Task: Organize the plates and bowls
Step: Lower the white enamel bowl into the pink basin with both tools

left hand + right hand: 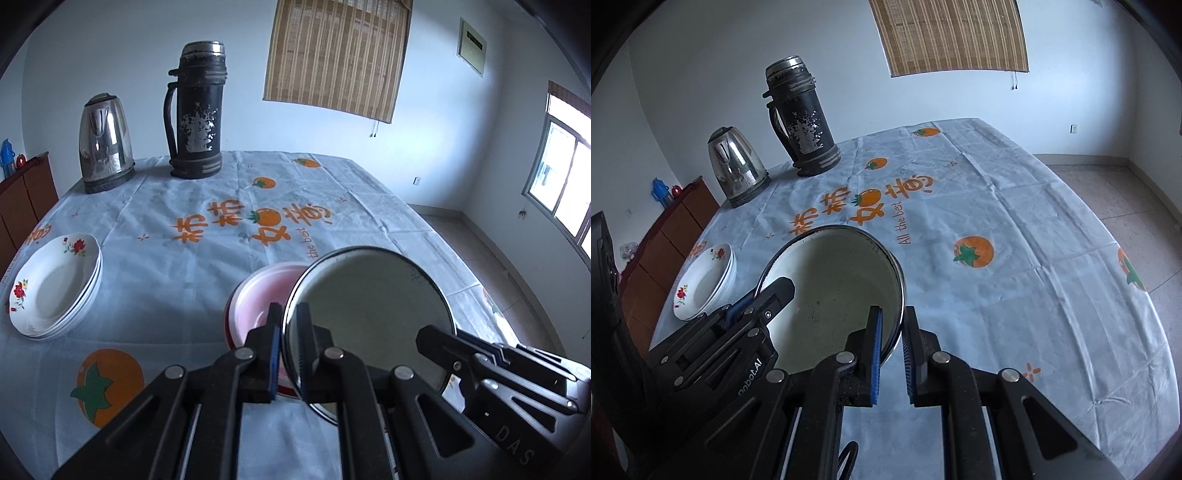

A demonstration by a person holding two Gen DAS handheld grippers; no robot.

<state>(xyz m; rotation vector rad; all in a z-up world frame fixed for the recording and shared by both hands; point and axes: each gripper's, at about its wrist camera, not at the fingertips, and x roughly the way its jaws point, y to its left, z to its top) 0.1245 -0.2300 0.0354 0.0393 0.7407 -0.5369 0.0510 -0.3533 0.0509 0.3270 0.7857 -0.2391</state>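
A white enamel bowl with a dark metal rim (369, 295) (834, 288) is held tilted above the table by both grippers. My left gripper (289, 308) is shut on the bowl's left rim. My right gripper (892, 312) is shut on its right rim; it also shows at the bowl's right edge in the left wrist view. Just behind and under the held bowl sits a pink bowl with a red outside (264, 291), partly hidden. A stack of white plates with red flowers (55, 284) (705, 280) rests at the table's left side.
A steel kettle (105, 144) (737, 170) and a tall black thermos (197, 110) (803, 118) stand at the far left of the table. The cloth (997, 229) has orange fruit prints. A brown cabinet (665, 236) stands left of the table; floor lies beyond the right edge.
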